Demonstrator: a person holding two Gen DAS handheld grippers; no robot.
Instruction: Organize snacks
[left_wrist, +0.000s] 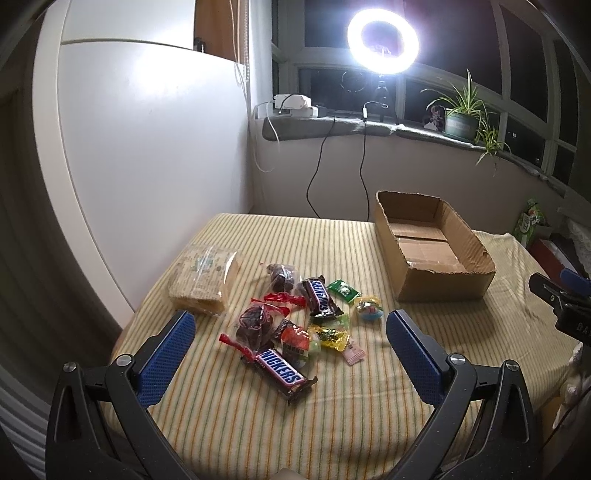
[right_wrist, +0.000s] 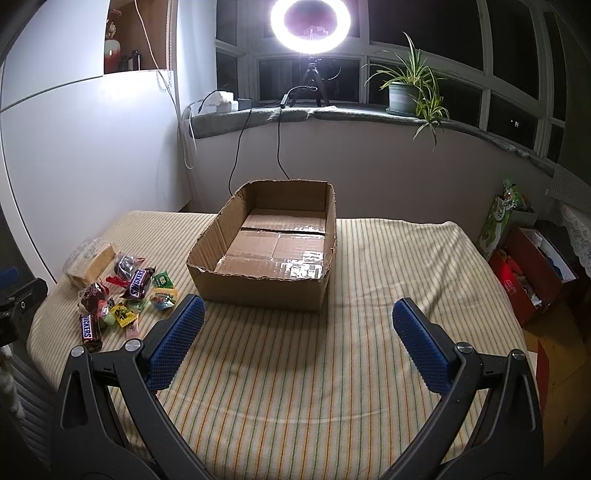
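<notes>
Striped cloth (left_wrist: 332, 424) carried a snack pile (left_wrist: 295, 325) beside an apparently empty cardboard box (right_wrist: 229, 273). Left gripper (left_wrist: 290, 347) and right gripper (right_wrist: 297, 332) hovered with jaws spread, holding nothing.

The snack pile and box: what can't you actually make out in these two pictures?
- Near Snickers, left wrist view: first letter hidden under a red-edged wrapper.
- Small candies, right wrist view: labels too small to read.
- Box, left wrist view: near wall hides the near floor.
- Right gripper, left wrist view: cut off by the right edge.
- Green bag, right wrist view: print blurred.
</notes>
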